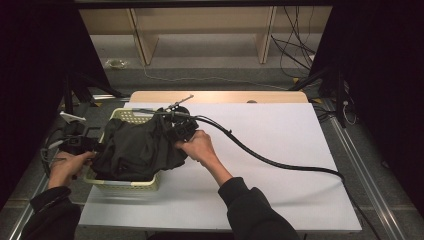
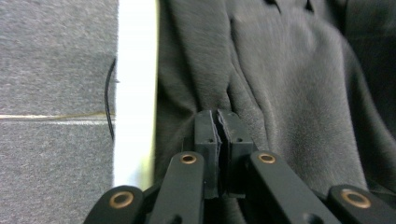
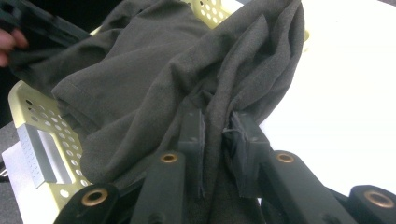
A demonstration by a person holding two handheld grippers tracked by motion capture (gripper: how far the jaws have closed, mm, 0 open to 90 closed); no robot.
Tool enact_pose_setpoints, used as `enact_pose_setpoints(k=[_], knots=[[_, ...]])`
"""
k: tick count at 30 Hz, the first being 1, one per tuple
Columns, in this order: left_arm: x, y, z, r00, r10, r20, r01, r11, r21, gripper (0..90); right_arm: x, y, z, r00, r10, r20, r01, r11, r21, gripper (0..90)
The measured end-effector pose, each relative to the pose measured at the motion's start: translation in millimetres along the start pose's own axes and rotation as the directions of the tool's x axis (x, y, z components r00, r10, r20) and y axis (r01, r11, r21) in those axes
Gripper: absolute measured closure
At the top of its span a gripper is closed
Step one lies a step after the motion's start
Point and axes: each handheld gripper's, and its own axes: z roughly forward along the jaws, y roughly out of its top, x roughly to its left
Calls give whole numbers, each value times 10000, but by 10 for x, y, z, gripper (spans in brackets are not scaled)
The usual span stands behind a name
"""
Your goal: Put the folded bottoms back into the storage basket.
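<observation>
A dark grey garment point(image 1: 135, 147) lies heaped in a pale yellow perforated basket point(image 1: 125, 186) at the left of the white table. My left gripper point(image 1: 82, 142) is at the basket's left side. In the left gripper view its jaws point(image 2: 218, 114) are pressed together on a thin fold of the garment point(image 2: 289, 93), beside the basket's pale rim point(image 2: 135, 93). My right gripper point(image 1: 177, 131) is at the garment's right edge. In the right gripper view it point(image 3: 217, 119) is shut on a bunched fold of the garment point(image 3: 154, 70), over the basket point(image 3: 37, 121).
The white table sheet point(image 1: 280, 135) stretches to the right of the basket. The right gripper's black cable point(image 1: 280, 162) runs across it to the right edge. A metal plate point(image 3: 39, 154) is fixed on the basket wall. Wooden shelving point(image 1: 200, 30) and floor cables stand behind the table.
</observation>
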Motion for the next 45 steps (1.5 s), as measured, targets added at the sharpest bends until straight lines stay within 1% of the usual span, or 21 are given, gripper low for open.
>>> enact_pose_setpoints(k=[1,3,5,6,10,13,14,15,17,18,20,23,25,28,30,34,35,37,38,42,45], knots=[[0,0,0,10000,0,0,0,10000,0,862,3,-1,1,10000,-3,-2,3,10000,8,763],[-57,-13,135,9995,178,-244,-172,9996,245,869,2,-5,4,10000,-77,-5,78,10000,4,763],[-79,-26,223,9991,256,-331,-244,9991,349,878,3,-10,4,10000,-92,4,92,10000,2,763],[-54,-48,290,9994,161,-312,-152,9994,301,884,4,-14,5,10000,-57,17,57,10000,11,764],[-4,-71,351,9997,-13,-247,22,9993,373,881,4,-21,8,10000,-98,14,98,9999,40,762],[-18,-43,259,9998,-15,-205,17,9999,129,855,-2,-25,12,10000,-83,0,83,10000,27,756],[-27,-16,148,10000,-19,-83,19,9999,-108,823,-2,-26,12,10000,-78,-3,78,10000,26,753],[-27,-16,148,10000,-19,-83,19,9999,-108,788,-1,-26,11,10000,-79,-10,79,10000,23,749],[-45,7,15,10000,-18,30,20,9985,-539,767,0,-26,11,10000,-78,-14,78,10000,21,745],[-99,25,-101,9997,95,212,-75,9953,-961,749,-1,-23,8,10000,-67,-15,67,10000,35,740],[-145,33,-141,9993,210,323,-174,9939,-1087,741,-2,-21,7,10000,-67,-11,67,10000,36,735],[-340,43,-164,9934,707,903,-586,9898,-1298,722,-4,-17,5,10000,-8,-22,8,10000,47,727],[-456,44,-129,9885,1018,1119,-880,9886,-1219,724,-4,-21,5,10000,-69,-5,69,10000,42,731],[-619,28,-4,9747,1302,1815,-1157,9894,-881,782,2,-28,8,10000,-44,2,44,10000,51,732],[-689,11,97,9696,1459,1965,-1361,9887,-625,811,-7,-37,7,9999,-100,15,100,9999,43,740],[-741,-43,331,9758,1604,1484,-1605,9870,-116,850,-14,-41,4,9999,-97,27,97,9999,45,747],[-740,-63,410,9771,1676,1311,-1706,9853,119,864,-15,-41,3,10000,-94,32,94,9999,61,747],[-715,-109,595,9813,1597,1075,-1668,9841,605,889,-10,-39,2,10000,-66,23,65,9999,86,748],[-715,-109,595,9813,1597,1075,-1668,9841,605,890,-8,-39,3,10000,-69,1,69,9999,76,748],[-728,-169,799,9844,1606,715,-1676,9800,1069,890,-1,-46,19,9998,-176,-11,176,9997,160,747],[-717,-158,780,9841,1607,754,-1675,9813,951,889,0,-45,22,9998,-187,-20,187,9997,161,743]])
